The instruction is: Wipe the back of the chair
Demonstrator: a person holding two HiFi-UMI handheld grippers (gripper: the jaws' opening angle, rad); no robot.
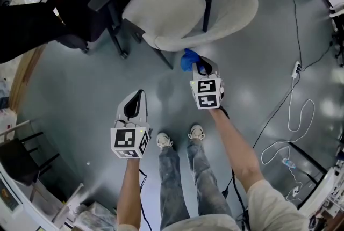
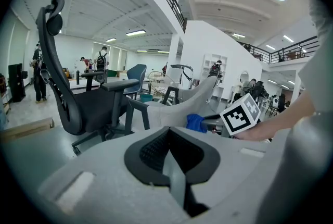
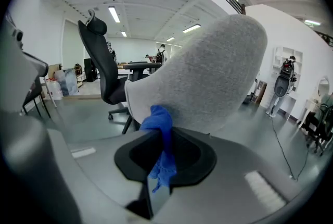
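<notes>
Since the blue cloth (image 3: 158, 123) must rub the grey chair (image 1: 177, 9), my right hand-held gripper (image 1: 200, 66) clamps it just beside the chair's back. My left hand-held gripper (image 1: 137, 98) hangs farther off; jaws together, empty.

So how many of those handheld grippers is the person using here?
2. The left gripper, empty with fingers together, is farther from the grey chair; the right gripper holds a blue cloth close to that chair's back.
</notes>
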